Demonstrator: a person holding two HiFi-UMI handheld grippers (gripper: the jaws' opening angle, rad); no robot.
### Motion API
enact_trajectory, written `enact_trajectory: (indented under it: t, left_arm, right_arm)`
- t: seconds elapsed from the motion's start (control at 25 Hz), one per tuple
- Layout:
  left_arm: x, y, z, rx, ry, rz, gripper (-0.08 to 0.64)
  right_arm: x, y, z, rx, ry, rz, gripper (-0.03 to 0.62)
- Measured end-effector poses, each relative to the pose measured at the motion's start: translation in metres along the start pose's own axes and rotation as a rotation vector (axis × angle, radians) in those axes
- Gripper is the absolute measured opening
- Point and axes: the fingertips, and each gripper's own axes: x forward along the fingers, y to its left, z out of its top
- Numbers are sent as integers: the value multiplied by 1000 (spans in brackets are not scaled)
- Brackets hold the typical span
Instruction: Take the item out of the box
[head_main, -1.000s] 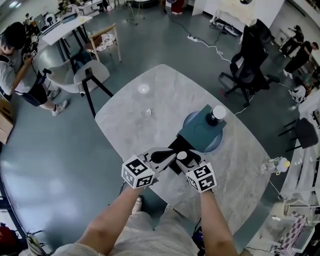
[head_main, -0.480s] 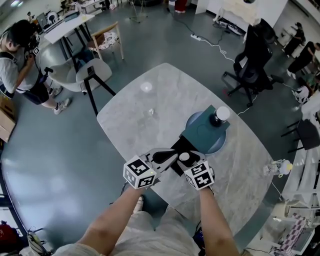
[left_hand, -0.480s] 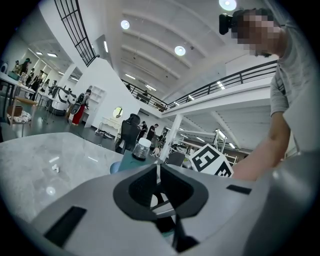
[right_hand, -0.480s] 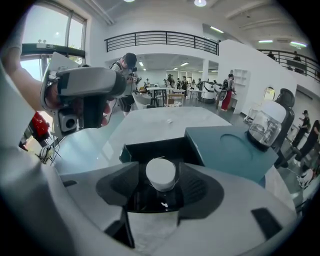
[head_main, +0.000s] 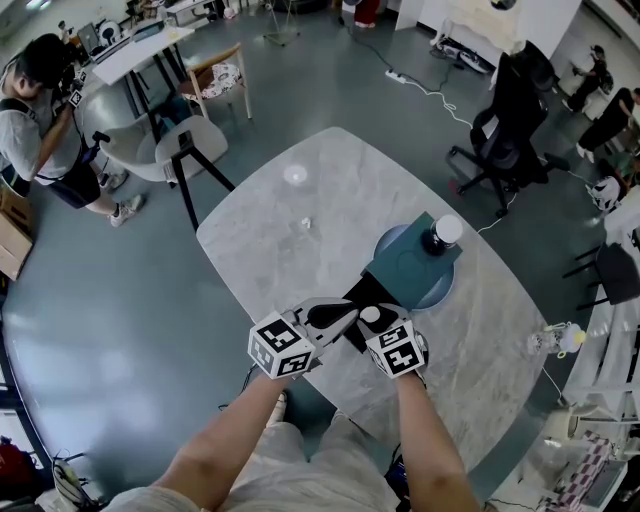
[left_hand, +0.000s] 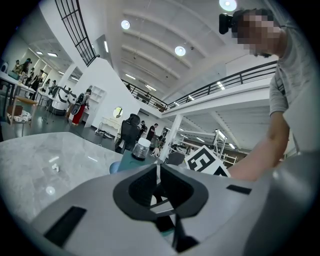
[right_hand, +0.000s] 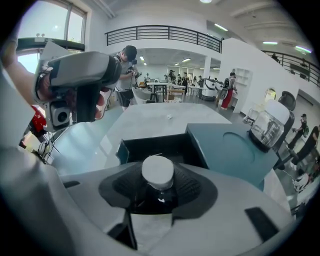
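The right claw (right_hand: 158, 187), which has just been closing, pinches a dark, white-capped bottle (right_hand: 158, 172). The bottle stands in the open black box (right_hand: 145, 149) on the marble bench (head_main: 290, 250). The left claw (left_hand: 157, 172) is pressed together just beside the box.

Standing here, I can't make out a single word, number or brand name. The nearest things to signs are the black-and-white square patterns on the left marker cube (head_main: 280, 346) and the right marker cube (head_main: 397, 349), low in the middle of the head view. They are blocky code shapes, not letters. One such pattern also shows right of centre in the left gripper view, and it is no more legible. The dark bottle (right_hand: 158, 173), in the lower middle of the right gripper view, bears a tiny pale mark that is too small to read.
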Motion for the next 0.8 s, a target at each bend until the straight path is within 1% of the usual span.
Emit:
enact_trajectory:
  t: [0.04,0.32,0.8]
  left_arm:
    - [0,0,0,0,-1,0,20]
    - [-1,-5,0,4,-4,-1,20]
    - [-5,-17,13,24,-24,-17,20]
  right_arm:
    - [0,-1,0,-2,0,-3,204]
    - [-3,-1,-2,-6,3,-1,201]
    - [-43,-5,27,39,-125,-43,199]
